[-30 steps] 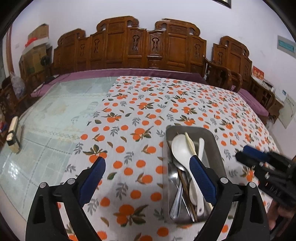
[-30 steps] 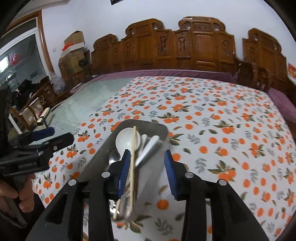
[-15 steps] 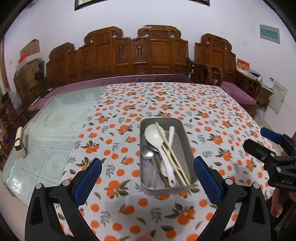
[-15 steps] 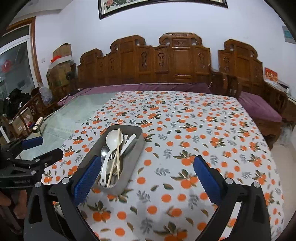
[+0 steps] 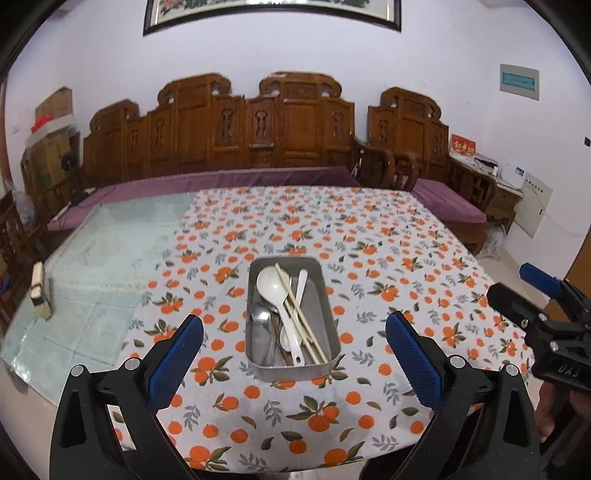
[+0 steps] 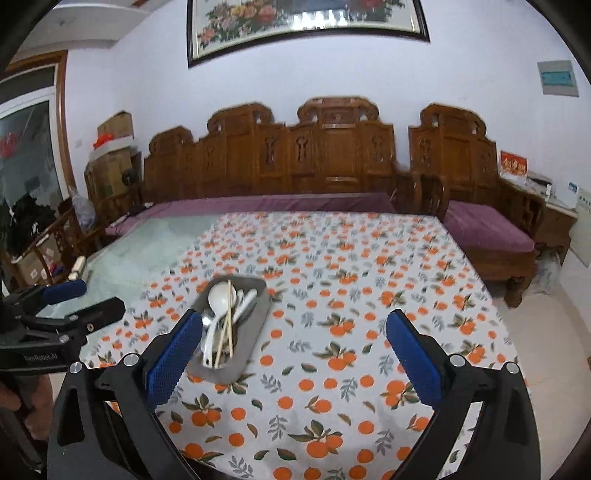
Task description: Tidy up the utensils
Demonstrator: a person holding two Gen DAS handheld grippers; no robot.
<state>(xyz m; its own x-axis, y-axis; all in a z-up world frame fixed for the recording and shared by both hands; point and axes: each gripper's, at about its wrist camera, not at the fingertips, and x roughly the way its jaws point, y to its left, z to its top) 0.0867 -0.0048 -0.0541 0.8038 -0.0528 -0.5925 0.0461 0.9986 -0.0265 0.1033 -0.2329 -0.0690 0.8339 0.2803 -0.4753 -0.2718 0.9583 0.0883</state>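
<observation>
Ahead of my left gripper [image 5: 294,345], past the tips of its blue pads [image 5: 176,360], the metal tray [image 5: 330,314] sits on the tablecloth [image 5: 373,258], well clear of me and centred in the gap between my fingers. Those jaws stand wide apart with nothing between them. My right gripper [image 6: 294,345] is spread just as wide and equally empty; from its camera the tray [image 6: 255,321] lies off to the left, just beyond my left-side pad [image 6: 176,356] and not touching it. Each gripper shows at the edge of the other's view, off the side of the table.

All the utensils are gathered in the tray. A large white spoon [image 5: 275,291] lies with its bowl at the far end, and a second white spoon [image 5: 300,291] lies beside it. A pair of pale chopsticks [image 5: 301,314] runs diagonally across them. A metal spoon [image 5: 261,317] rests along the left side, with darker handles beneath that I cannot make out clearly.

The tablecloth is white, printed with oranges and leaves, and covers the right part of the table; the left part is bare glass [image 5: 92,273], where a small brush-like block [image 5: 40,295] lies near the edge. Behind stands a carved wooden bench [image 5: 266,133] with purple cushions, against a white wall with a framed picture [image 6: 306,26].
</observation>
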